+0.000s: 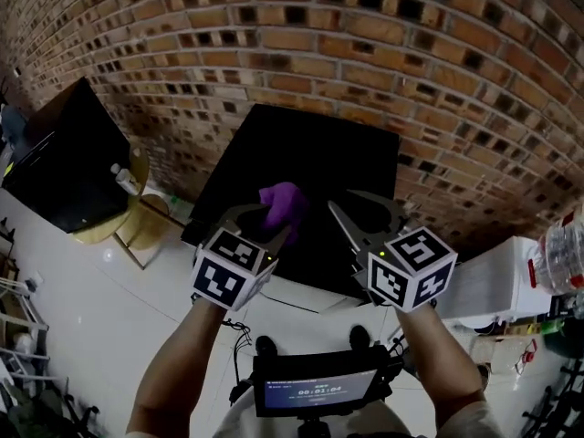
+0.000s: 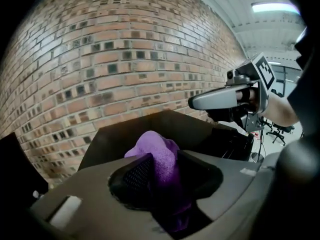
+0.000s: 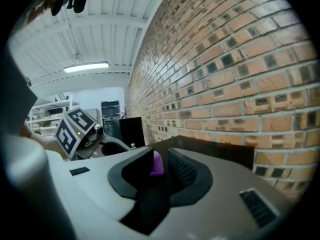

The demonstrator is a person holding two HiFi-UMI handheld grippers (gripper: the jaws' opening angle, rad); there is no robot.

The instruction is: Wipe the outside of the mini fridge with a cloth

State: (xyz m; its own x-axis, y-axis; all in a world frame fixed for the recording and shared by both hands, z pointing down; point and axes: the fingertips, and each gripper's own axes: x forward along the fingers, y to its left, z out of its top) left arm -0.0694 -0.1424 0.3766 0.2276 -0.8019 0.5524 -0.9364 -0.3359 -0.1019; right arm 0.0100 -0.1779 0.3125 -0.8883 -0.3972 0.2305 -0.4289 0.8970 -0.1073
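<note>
The mini fridge (image 1: 319, 158) is a black box against the brick wall, seen from above; its top also shows in the left gripper view (image 2: 165, 121). My left gripper (image 1: 267, 219) hovers over the fridge's front edge, shut on a bunched purple cloth (image 1: 285, 201) that sticks up between its pads (image 2: 157, 146). My right gripper (image 1: 365, 210) is just to the right, over the fridge top, jaws apart with nothing held. In the right gripper view the cloth (image 3: 157, 165) shows through the gap between the jaws, and the left gripper's marker cube (image 3: 75, 126) is at the left.
A second black cabinet (image 1: 64, 158) stands at the left by a round wooden table (image 1: 137, 217) with a bottle (image 1: 123, 179). A white box (image 1: 506, 276) and clutter sit at the right. A small screen (image 1: 315, 391) hangs at the person's chest. White floor lies in front.
</note>
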